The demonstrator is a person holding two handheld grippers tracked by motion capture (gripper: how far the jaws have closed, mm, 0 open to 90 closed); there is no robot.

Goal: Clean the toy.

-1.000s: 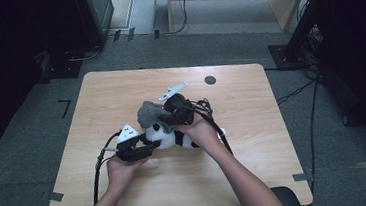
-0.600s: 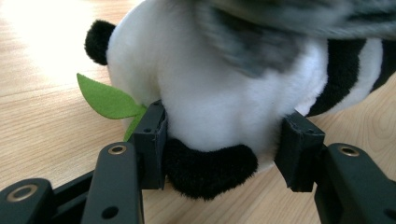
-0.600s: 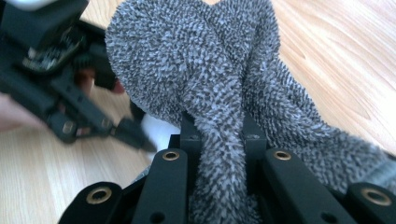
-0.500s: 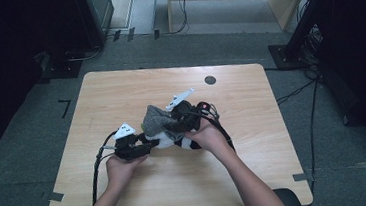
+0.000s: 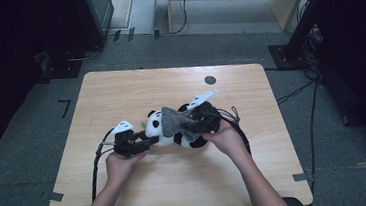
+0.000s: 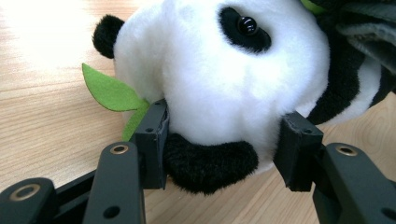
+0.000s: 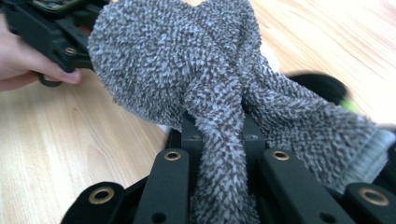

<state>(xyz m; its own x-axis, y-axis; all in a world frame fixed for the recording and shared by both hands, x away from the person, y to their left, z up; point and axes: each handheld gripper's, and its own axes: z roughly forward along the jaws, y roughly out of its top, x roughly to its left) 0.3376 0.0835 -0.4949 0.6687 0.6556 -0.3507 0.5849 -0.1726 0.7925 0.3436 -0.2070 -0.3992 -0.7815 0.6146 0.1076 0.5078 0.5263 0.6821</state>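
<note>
A black-and-white panda plush [image 5: 161, 131] lies on its side in the middle of the wooden table [image 5: 120, 93]. My left gripper [image 5: 143, 144] is shut on its head; in the left gripper view the pads [image 6: 154, 140] press into the white fur of the panda [image 6: 219, 70] from both sides, beside a green felt leaf [image 6: 109, 91]. A grey fuzzy sock [image 5: 173, 120] drapes over the panda's body. My right gripper [image 5: 199, 122] is shut on it, and in the right gripper view the sock [image 7: 177, 56] bunches out from between the closed jaws of that gripper [image 7: 218, 135].
A small dark round hole [image 5: 210, 79] sits near the table's far edge. Black cables [image 5: 96, 163] trail from the grippers across the near half of the table. The person's left hand [image 7: 28, 70] appears at the left of the right gripper view. Dark equipment stands on the floor around the table.
My right gripper has drawn the grey sock to the right, off the panda's head, so the face now shows. The left gripper has stayed in place on the head.
</note>
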